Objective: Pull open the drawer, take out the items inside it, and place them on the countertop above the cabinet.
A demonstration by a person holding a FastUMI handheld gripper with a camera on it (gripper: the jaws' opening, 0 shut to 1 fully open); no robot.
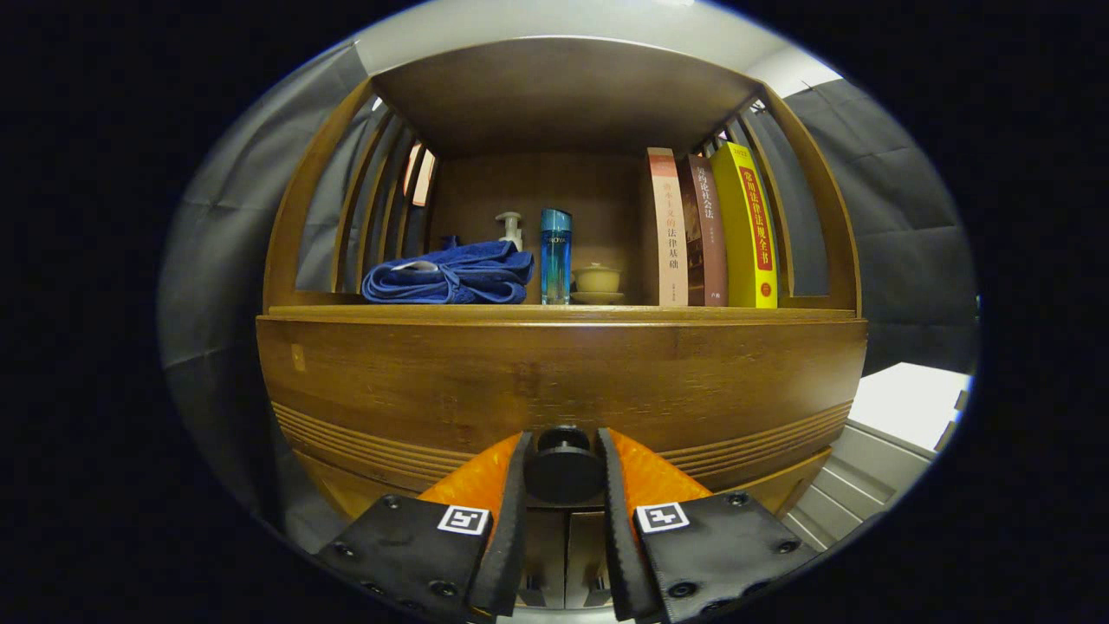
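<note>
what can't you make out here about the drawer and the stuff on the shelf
- Drawer contents: hidden behind the closed drawer front, gripper view.
- Whether both fingers press the knob: the gripper brackets it, contact unclear.
- Pump bottle: lower part hidden by the blue towel.
- Cup contents: too small.

Pink book (667,230) spine reads 法律基础; marker-tagged fingers (507,537) clasp the knob (563,472).

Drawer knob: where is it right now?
The drawer knob sits between the tool's two fingers, low on the drawer front, below the shelf with the blue towel.
</note>
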